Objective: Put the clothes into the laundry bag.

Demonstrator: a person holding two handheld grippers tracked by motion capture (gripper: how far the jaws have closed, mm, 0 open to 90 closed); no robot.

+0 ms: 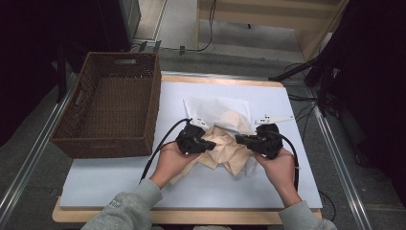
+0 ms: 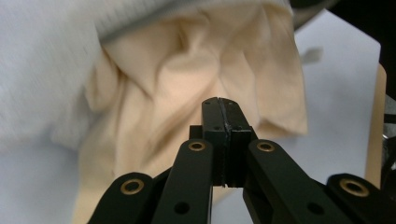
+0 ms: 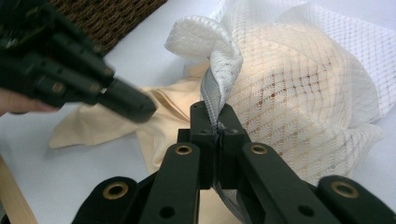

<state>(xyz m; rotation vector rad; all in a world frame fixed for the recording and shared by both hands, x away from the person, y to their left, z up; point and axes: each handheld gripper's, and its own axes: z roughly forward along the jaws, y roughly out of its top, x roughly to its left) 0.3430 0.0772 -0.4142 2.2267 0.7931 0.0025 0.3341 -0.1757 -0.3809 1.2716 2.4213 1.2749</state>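
Here, seen from above, a person in grey sleeves works at a table covered with a white sheet (image 1: pixel 119 177), holding a black two-jaw gripper in each hand. Between the hands, near the middle of the table, lies a white mesh laundry bag (image 1: pixel 218 108) with a crumpled cream-coloured cloth garment (image 1: pixel 225 148) partly inside it. The bag's open mouth faces the near edge of the table and its closed end points away, so its long axis runs near to far; the cream garment spills out of the mouth toward the person. The left gripper (image 1: pixel 207 143) sits at the garment's left side, its jaws pressed together; in the left gripper view the jaws meet with no gap, and whether any cloth is pinched between them cannot be made out. The right gripper (image 1: pixel 240 139) is clamped on the bag's rim, and in the right gripper view a twisted fold of white mesh (image 3: pixel 219 84) rises from between its closed jaws. A brown woven wicker basket (image 1: pixel 112 103) with cut-out handles stands at the far left of the table. No readable writing or brand marks can be made out on any item.
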